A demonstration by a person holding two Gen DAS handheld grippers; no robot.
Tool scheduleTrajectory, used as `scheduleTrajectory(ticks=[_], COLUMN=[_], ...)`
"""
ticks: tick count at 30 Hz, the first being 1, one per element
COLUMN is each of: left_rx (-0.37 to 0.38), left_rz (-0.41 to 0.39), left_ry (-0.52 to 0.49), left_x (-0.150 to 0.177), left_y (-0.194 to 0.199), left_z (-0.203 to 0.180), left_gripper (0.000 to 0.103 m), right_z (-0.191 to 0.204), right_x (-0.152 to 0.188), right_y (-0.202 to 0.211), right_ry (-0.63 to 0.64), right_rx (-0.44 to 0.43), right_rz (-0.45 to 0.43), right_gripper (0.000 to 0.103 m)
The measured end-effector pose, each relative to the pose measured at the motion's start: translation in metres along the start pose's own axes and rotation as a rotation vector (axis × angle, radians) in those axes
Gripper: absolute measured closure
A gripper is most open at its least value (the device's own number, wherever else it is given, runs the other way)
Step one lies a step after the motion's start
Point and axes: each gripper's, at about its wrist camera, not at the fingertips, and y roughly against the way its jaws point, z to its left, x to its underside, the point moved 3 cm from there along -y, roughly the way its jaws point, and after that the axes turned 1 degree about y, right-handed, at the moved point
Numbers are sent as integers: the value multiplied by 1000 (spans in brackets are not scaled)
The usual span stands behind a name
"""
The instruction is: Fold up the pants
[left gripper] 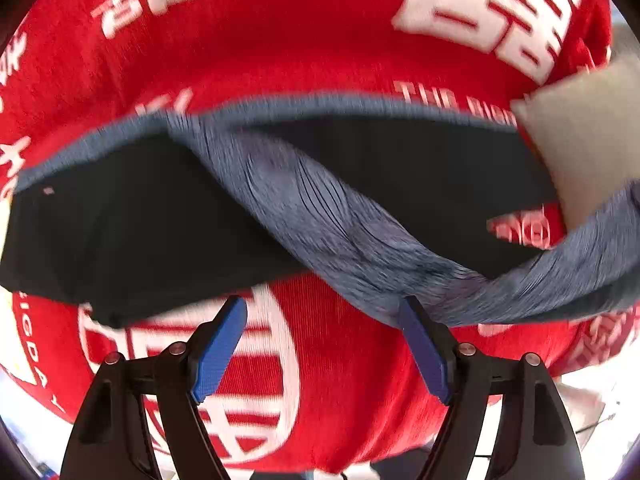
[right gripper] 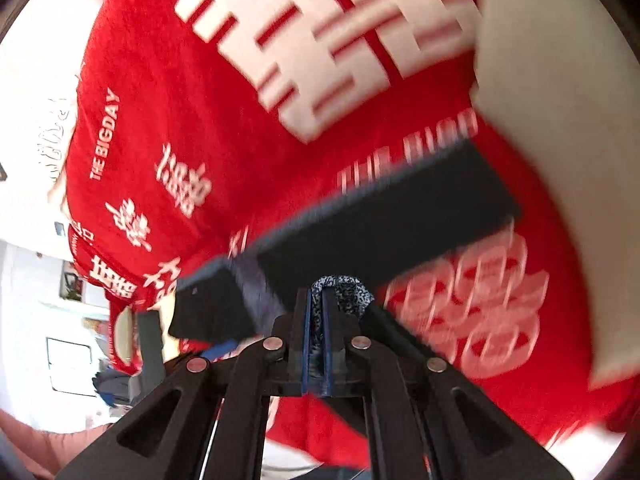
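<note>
**Right gripper clamps pants, left stands wide**

Now the pants (left gripper: 320, 208) — dark fabric with a grey-blue waistband — stretch across the red blanket (left gripper: 280, 48) from nine to three o'clock in the left wrist view. One grey-blue strip twists down toward four o'clock. The left gripper (left gripper: 322, 344) hangs at six o'clock, jaws spread, nothing between its blue pads (left gripper: 218, 350). The right gripper (right gripper: 318, 304) has its jaws pressed together on a bunched fold of the pants — speckled cloth pokes out above them. A beige pillow (right gripper: 560, 120) lies at two o'clock.
</note>
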Motion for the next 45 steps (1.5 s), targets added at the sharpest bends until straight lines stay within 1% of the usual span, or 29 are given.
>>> scheduleTrajectory(ticks=[3, 4, 6, 8, 9, 10, 11, 13, 15, 16, 18, 20, 22, 24, 26, 27, 29, 30, 32, 34, 36, 37, 38, 39, 40, 41, 43, 44, 45], left_rx=[-18, -24, -47, -66, -74, -77, -85, -103, -113, -117, -135, -141, -155, -163, -184, -188, -193, -194, -202, -219, -229, -234, -238, -244, -254, -272, -298, -307, -300], left_rz=[-61, -71, -87, -92, -91, -91, -90, -82, -72, -69, -59, -52, -48, -36, -16, -7, 0, -5, -28, -59, -67, -63, -58, -55, -53, -43, -21, -32, -27], left_ry=[59, 70, 90, 104, 114, 120, 122, 117, 108, 104, 96, 90, 89, 90, 91, 95, 107, 112, 116, 128, 150, 163, 174, 178, 172, 154, 127, 126, 125], left_x=[-26, -31, -46, -56, -62, -66, -69, -75, -80, -82, -86, -91, -94, -97, -99, -100, -100, -101, -103, -108, -111, -113, -113, -112, -110, -106, -98, -95, -95], left_y=[6, 6, 3, -2, -6, -6, -9, -18, -28, -32, -40, -48, -55, -65, -75, -79, -83, -82, -77, -71, -69, -70, -71, -73, -75, -80, -89, -87, -84], left_z=[-4, -3, -3, -3, -3, 1, 2, 0, -3, -5, -8, -11, -13, -13, -12, -12, -10, -9, -7, -2, 5, 8, 12, 14, 16, 16, 17, 18, 19], left_gripper=[24, 24, 24, 24, 24, 24, 24, 24, 24, 24, 24, 24, 24, 24, 24, 24, 24, 24, 24, 24, 24, 24, 24, 24, 24, 24, 20, 17, 17], right_z=[-10, -16, -27, -46, -55, -65, -70, -77, -76, -72, -67, -59, -57, -60, -65, -72, -81, -87, -97, -106, -115, -120, -121, -122, -123, -124, -127, -127, -127], right_x=[-52, -73, -102, -124, -129, -136, -141, -140, -143, -143, -144, -139, -126, -115, -107, -106, -109, -114, -122, -133, -139, -139, -137, -136, -134, -133, -133, -133, -134], right_y=[-7, -15, -29, -48, -51, -62, -68, -74, -71, -65, -55, -49, -52, -66, -78, -86, -93, -98, -103, -110, -123, -132, -139, -143, -145, -145, -144, -143, -142], right_ry=[39, 48, 58, 37, 25, 15, 17, 25, 24, 29, 53, 86, 103, 133, 154, 148, 133, 129, 127, 109, 95, 84, 84, 99, 140, 155, 140, 128, 112], right_rx=[37, 63, 113, 164, 178, 201, 217, 240, 226, 216, 207, 210, 227, 267, 318, 347, 369, 415, 470, 489, 500, 505, 503, 524, 581, 606, 631, 642, 653], right_rz=[-2, 2, 11, 41, 51, 69, 84, 99, 88, 54, 13, 5, 41, 103, 136, 148, 149, 146, 143, 136, 167, 196, 227, 242, 246, 241, 232, 229, 228], right_gripper=[98, 98, 98, 96, 93, 93, 91, 76, 32, 28, 27, 28, 40, 61, 70, 70, 70, 69, 67, 61, 61, 63, 77, 90, 90, 90, 90, 90, 87])
